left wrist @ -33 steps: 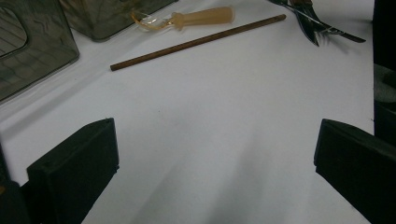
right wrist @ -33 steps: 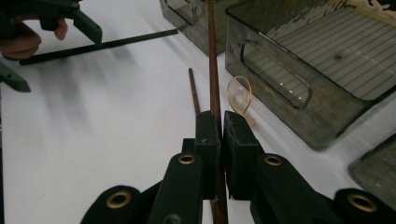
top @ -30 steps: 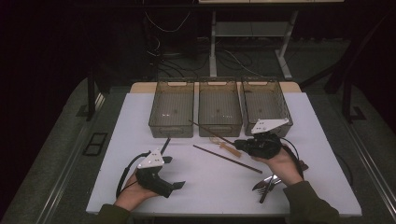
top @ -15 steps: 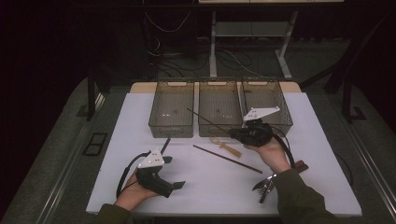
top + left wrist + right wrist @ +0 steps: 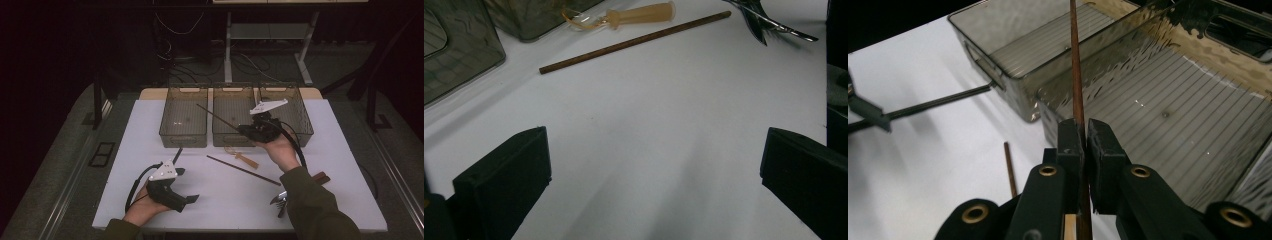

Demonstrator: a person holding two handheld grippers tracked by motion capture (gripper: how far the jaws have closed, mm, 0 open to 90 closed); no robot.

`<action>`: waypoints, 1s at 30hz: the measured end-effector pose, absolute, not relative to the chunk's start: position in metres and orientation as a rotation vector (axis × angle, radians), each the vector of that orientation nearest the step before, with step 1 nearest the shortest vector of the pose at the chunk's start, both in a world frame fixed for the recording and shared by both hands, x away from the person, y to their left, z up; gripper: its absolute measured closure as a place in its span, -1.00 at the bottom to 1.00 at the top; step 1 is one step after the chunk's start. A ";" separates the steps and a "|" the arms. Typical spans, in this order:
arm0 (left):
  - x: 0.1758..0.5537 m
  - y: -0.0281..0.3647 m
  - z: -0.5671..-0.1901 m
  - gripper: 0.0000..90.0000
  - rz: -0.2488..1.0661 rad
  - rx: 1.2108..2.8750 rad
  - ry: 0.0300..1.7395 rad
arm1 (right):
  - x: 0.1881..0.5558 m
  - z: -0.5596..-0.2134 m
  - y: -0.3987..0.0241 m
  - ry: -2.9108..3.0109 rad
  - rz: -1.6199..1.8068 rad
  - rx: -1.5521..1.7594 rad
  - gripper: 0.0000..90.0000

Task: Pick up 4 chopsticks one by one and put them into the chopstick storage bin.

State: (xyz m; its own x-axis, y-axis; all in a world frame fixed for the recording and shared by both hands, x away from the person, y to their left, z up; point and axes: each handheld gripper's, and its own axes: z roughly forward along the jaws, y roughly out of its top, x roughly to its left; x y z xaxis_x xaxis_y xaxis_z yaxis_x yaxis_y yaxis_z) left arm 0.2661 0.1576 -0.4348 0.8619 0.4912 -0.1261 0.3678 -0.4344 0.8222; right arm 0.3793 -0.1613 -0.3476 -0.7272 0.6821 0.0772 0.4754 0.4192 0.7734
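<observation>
My right gripper (image 5: 244, 129) (image 5: 1084, 131) is shut on a thin brown chopstick (image 5: 217, 117) (image 5: 1076, 70). It holds the stick in the air over the front of the middle clear bin (image 5: 223, 137) (image 5: 1168, 95), and the stick's far end points up and left toward the left bin (image 5: 182, 136) (image 5: 998, 75). A second brown chopstick (image 5: 243, 170) (image 5: 634, 42) (image 5: 1010, 170) lies on the white table. My left gripper (image 5: 188, 188) (image 5: 654, 165) rests on the table at the front left, jaws wide open with nothing between them.
A tan-handled tool (image 5: 244, 157) (image 5: 636, 15) lies just in front of the middle bin. A metal utensil (image 5: 280, 202) (image 5: 769, 22) sits near the front edge by the right sleeve. A third bin (image 5: 300, 131) stands at the right. A thin black utensil (image 5: 177, 154) (image 5: 928, 106) lies by the left bin.
The right gripper has carried its chopstick up, leftward and toward the bins, from above the table to over the middle bin's front. The left gripper has stayed put.
</observation>
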 end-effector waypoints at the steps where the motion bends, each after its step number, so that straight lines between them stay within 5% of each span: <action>1: 0.266 0.158 -0.435 -1.00 0.161 2.075 0.623 | 0.381 -0.347 -0.159 2.427 1.194 1.016 0.89; 30: 0.265 0.157 -0.434 -1.00 0.164 2.080 0.597 | 0.442 -0.336 -0.078 2.414 1.095 1.070 0.89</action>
